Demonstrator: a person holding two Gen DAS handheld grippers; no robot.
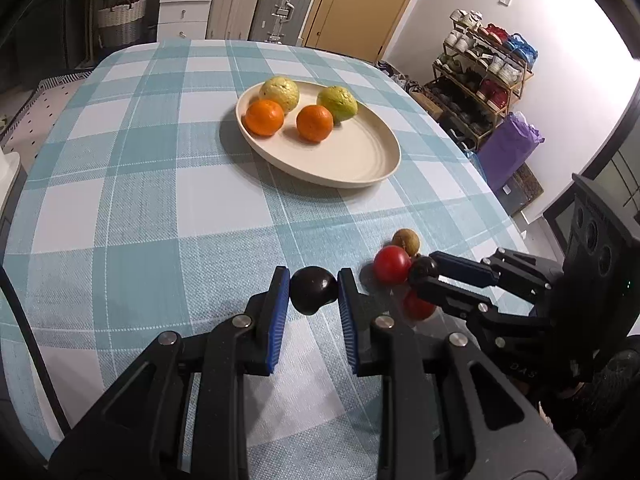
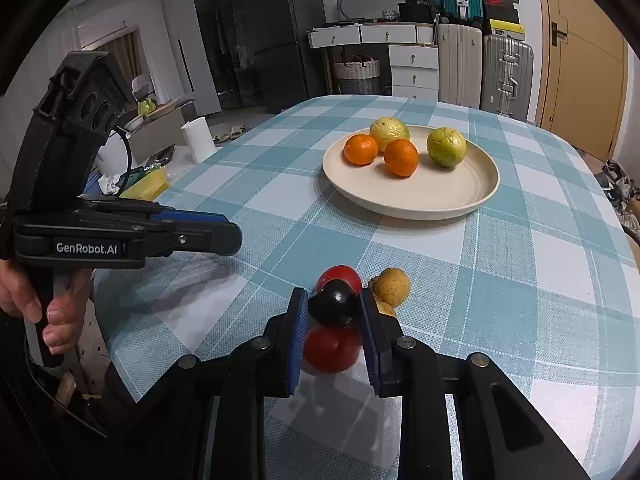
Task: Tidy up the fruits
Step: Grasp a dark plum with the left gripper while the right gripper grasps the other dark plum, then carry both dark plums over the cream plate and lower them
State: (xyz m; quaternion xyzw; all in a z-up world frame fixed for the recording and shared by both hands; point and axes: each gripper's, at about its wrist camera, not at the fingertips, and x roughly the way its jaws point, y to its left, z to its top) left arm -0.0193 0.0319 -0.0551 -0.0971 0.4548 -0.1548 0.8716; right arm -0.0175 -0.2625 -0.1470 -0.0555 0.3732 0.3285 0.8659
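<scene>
Now my left claw (image 1: 313, 290) clamps one dark plum (image 1: 313, 289); my right claw (image 2: 334, 307), at three o'clock, clamps another plum (image 2: 335, 307).

Your left wrist camera is looking forward along its own jaws, low and close over the checked tablecloth (image 1: 140, 208), facing the plate (image 1: 360, 168) well ahead of the jaws. Your right wrist camera is sitting equally low, facing the same plate (image 2: 440, 204) ahead. Both views are sharing the plate, the tablecloth (image 2: 520, 280) and the silver suitcase (image 1: 284, 0) (image 2: 506, 76) far behind.
</scene>
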